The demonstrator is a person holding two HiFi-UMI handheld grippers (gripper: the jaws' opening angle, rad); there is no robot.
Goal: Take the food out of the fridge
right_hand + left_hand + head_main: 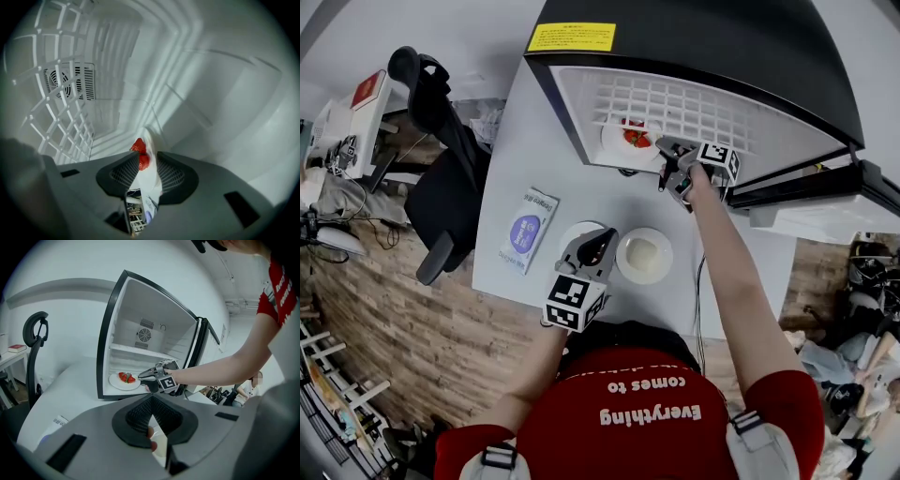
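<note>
Strawberry plate (pixel 628 139) inside fridge (pixel 675 28), on its floor near the opening, R tongs (pixel 664 164) at the rim.
R tongs reach into fridge, jaws apart w/ plate rim between, pads not seen pressing. L tongs (pixel 598 246) outside fridge, in front of its opening, closed tip to tip above a white plate (pixel 572 231) on tabletop (pixel 502 169), nothing seen gripped. Dish w/ pale contents (pixel 644 255) just beside that plate, also in front of fridge. Blue-white packet (pixel 525 230) front-left of fridge.

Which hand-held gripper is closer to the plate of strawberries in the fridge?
Right. The right hand-held gripper straddles the rim of the plate of strawberries inside the fridge; the left hand-held gripper is outside, above the table.
</note>
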